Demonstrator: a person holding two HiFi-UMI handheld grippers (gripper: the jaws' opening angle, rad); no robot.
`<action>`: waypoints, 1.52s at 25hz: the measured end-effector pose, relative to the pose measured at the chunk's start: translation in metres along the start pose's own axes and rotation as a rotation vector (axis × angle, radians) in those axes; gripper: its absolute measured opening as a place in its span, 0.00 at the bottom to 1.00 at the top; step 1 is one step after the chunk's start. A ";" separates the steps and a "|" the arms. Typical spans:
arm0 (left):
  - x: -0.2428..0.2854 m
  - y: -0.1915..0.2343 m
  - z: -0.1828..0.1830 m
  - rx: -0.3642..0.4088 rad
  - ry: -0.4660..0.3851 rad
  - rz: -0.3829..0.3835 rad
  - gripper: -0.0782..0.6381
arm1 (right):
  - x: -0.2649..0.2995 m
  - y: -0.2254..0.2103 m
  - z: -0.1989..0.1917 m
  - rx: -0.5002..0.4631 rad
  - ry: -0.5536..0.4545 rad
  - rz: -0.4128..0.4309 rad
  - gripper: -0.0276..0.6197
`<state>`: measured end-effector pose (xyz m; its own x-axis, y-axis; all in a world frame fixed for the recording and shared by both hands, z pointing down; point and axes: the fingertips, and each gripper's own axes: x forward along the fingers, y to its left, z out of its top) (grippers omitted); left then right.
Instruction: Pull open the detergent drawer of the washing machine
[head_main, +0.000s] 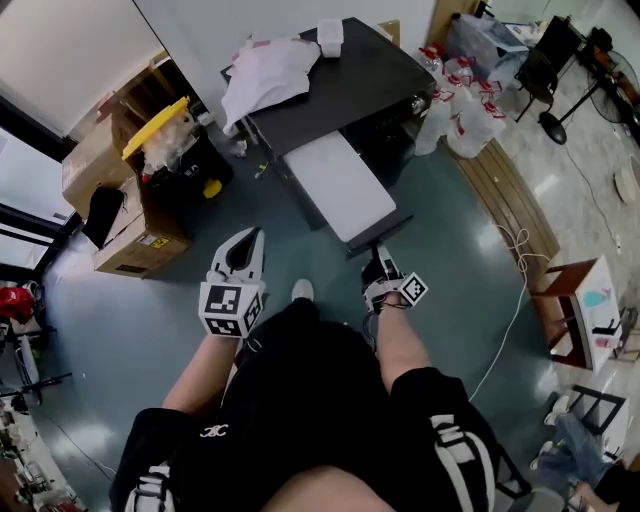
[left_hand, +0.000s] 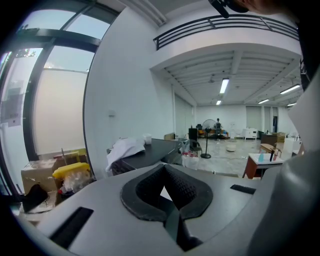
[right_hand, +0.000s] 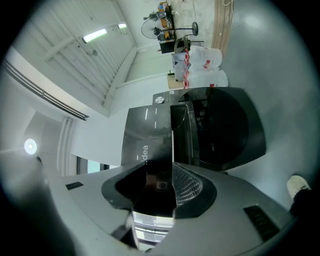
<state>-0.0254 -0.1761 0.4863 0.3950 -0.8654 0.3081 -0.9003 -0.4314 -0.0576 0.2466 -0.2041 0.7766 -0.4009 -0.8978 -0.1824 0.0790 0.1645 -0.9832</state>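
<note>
The dark washing machine (head_main: 345, 85) stands ahead, its round door (right_hand: 227, 130) showing in the right gripper view. Its detergent drawer (head_main: 338, 185) sticks far out as a long white tray with a dark front panel (head_main: 383, 233). My right gripper (head_main: 379, 254) is at that panel. In its own view the glossy panel (right_hand: 150, 137) lies between the pads (right_hand: 189, 184), so the right gripper (right_hand: 165, 182) is shut on it. My left gripper (head_main: 253, 238) hangs to the left of the drawer, touching nothing. Its jaws (left_hand: 167, 192) meet with nothing between them.
White cloth (head_main: 265, 70) lies on the machine's top. Cardboard boxes (head_main: 120, 205) and a yellow-lidded bin (head_main: 160, 125) stand at the left. Plastic bags (head_main: 460, 110) sit at the right of the machine. A small table (head_main: 580, 300) and a floor cable (head_main: 510, 310) are at the right.
</note>
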 end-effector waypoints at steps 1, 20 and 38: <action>0.000 -0.001 0.001 -0.004 -0.004 -0.002 0.11 | -0.003 -0.002 -0.001 -0.026 0.022 -0.032 0.27; 0.010 -0.056 0.017 -0.076 -0.085 -0.122 0.11 | -0.042 0.187 0.055 -1.154 -0.024 -0.495 0.05; -0.007 -0.066 0.037 -0.065 -0.142 -0.124 0.11 | -0.028 0.376 -0.005 -1.665 -0.164 -0.288 0.04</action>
<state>0.0385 -0.1509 0.4524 0.5213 -0.8359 0.1719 -0.8512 -0.5236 0.0358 0.2835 -0.1150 0.4124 -0.1296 -0.9852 -0.1126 -0.9906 0.1235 0.0592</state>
